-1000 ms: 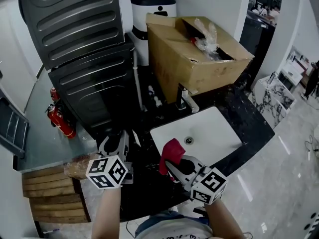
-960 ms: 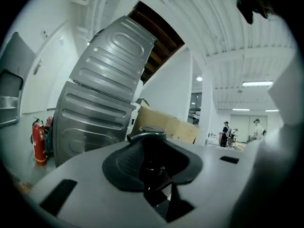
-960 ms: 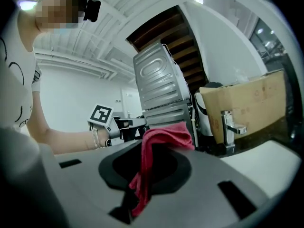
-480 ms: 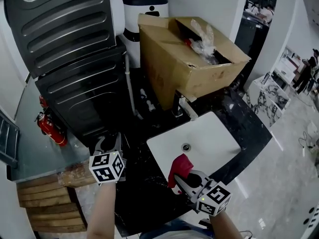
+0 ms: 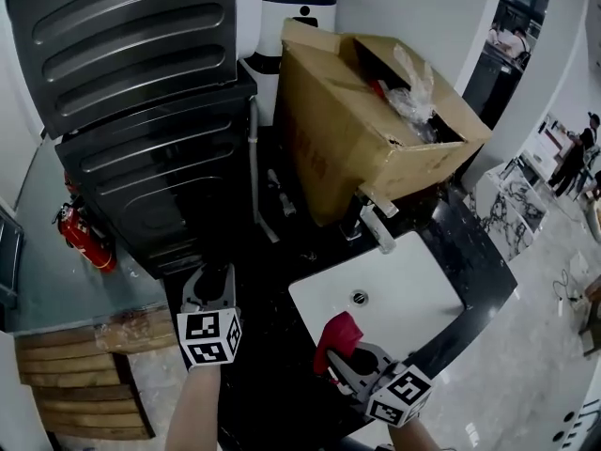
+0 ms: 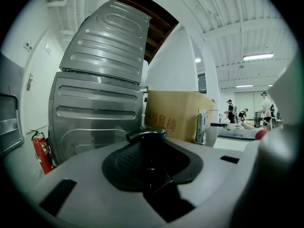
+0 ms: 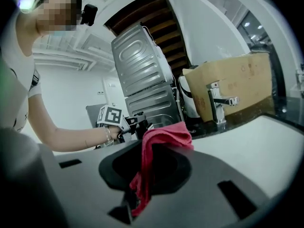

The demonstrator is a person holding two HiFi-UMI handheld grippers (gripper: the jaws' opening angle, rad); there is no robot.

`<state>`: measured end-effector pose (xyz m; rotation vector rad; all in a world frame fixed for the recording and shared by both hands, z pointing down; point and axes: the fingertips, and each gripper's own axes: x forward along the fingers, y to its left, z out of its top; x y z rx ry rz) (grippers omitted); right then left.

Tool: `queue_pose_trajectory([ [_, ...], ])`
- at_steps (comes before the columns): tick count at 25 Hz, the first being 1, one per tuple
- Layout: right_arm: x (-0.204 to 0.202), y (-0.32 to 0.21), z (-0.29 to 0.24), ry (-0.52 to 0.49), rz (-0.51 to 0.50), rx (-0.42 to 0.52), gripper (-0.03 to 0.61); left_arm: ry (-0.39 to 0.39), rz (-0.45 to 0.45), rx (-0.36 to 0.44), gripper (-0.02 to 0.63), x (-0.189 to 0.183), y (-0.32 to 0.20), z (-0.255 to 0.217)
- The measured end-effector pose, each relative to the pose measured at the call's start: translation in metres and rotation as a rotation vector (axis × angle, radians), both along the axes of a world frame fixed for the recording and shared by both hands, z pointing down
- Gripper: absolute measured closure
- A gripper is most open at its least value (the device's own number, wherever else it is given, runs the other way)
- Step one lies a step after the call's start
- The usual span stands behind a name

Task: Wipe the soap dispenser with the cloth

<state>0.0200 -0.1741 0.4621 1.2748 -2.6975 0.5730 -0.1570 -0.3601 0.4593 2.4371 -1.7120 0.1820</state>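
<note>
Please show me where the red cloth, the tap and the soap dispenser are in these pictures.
red cloth point(image 5: 338, 334): head view, on its bunched upper fold.
tap point(image 5: 376, 228): head view, on its metal spout.
soap dispenser point(image 6: 145, 136): left gripper view, on its black pump head.

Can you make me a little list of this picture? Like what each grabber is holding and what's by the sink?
left gripper: shut on the black soap dispenser
right gripper: shut on the red cloth
cloth and dispenser: apart, not touching
sink: white, set in a dark counter
tap: at the sink's far edge
cardboard box: open, behind the tap
</note>
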Motion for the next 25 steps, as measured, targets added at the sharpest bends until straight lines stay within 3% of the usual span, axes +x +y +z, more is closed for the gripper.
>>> queue_pose_trajectory([
  [2, -0.010, -0.003, 0.003, 0.006, -0.017, -0.002, 0.529, 0.012, 0.022, 0.018, 0.466, 0.005, 0.002, -0.001],
  [4, -0.015, -0.003, 0.006, 0.011, -0.031, -0.009, 0.529, 0.033, 0.025, 0.024, 0.338, 0.007, 0.008, -0.003],
  [6, -0.017, -0.002, 0.009, 0.019, -0.046, -0.015, 0.529, 0.040, -0.015, 0.036, 0.302, 0.000, 0.018, -0.004],
  [12, -0.013, 0.002, 0.001, 0.022, -0.052, 0.009, 0.529, 0.111, -0.078, -0.028, 0.281, -0.028, 0.065, 0.008],
  [19, 0.012, 0.011, -0.012, 0.048, -0.045, 0.080, 0.529, 0.110, -0.240, 0.034, 0.286, -0.048, 0.143, -0.010],
  [20, 0.018, 0.015, -0.020, 0.044, -0.051, 0.101, 0.529, 0.102, -0.275, 0.041, 0.313, -0.048, 0.157, -0.014],
  [21, 0.026, 0.020, -0.029, 0.038, -0.055, 0.124, 0.529, 0.092, -0.310, 0.052, 0.492, -0.047, 0.172, -0.019],
  [22, 0.034, 0.024, -0.038, 0.033, -0.057, 0.148, 0.529, 0.084, -0.331, 0.070, 0.601, -0.043, 0.185, -0.026],
  [25, 0.058, 0.036, -0.065, 0.043, -0.065, 0.232, 0.529, 0.081, -0.328, 0.150, 0.601, -0.017, 0.221, -0.052],
])
